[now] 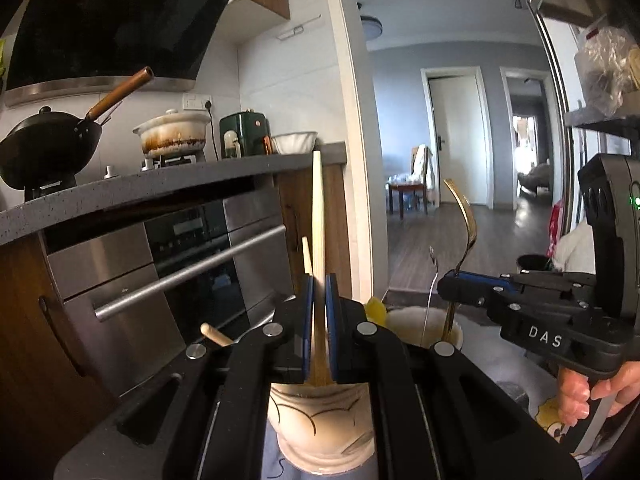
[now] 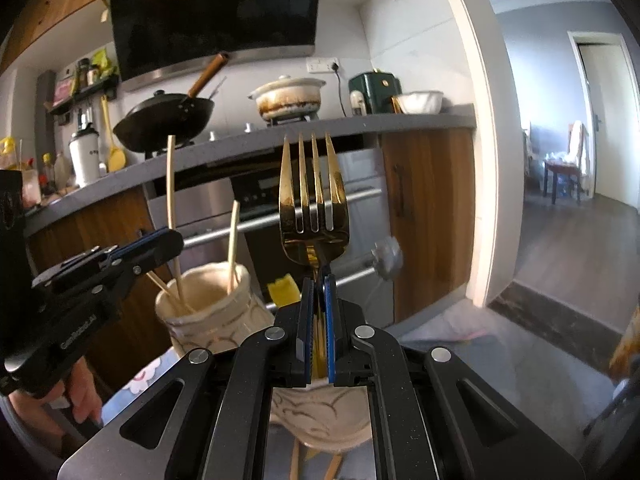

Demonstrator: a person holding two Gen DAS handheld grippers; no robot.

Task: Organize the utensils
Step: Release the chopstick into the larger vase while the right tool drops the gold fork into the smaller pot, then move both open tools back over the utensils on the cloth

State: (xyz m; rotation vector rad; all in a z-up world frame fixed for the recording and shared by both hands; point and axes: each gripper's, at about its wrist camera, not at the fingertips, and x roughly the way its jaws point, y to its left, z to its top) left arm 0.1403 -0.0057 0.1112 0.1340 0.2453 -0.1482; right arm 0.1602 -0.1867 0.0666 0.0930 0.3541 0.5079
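Blue-padded and pressed together, our left gripper (image 1: 319, 292) pinches a pale chopstick (image 1: 318, 216) standing upright in the cream ceramic cup (image 1: 320, 428) directly below it, with a shorter chopstick (image 1: 306, 255) just beside. Our right gripper (image 2: 318, 292) likewise clamps the neck of a gold fork (image 2: 313, 200), tines up, over a second cream cup (image 2: 320, 420); from the left view the fork's handle appears to reach down into that cup. Behind them, a wok (image 2: 164, 118) and clay pot (image 2: 289, 96) sit on the grey counter (image 2: 360, 128). We judge the sorting step to be at the point of placement: each utensil seems ready for release, which calls for parting the jaws gently so neither cup tips.
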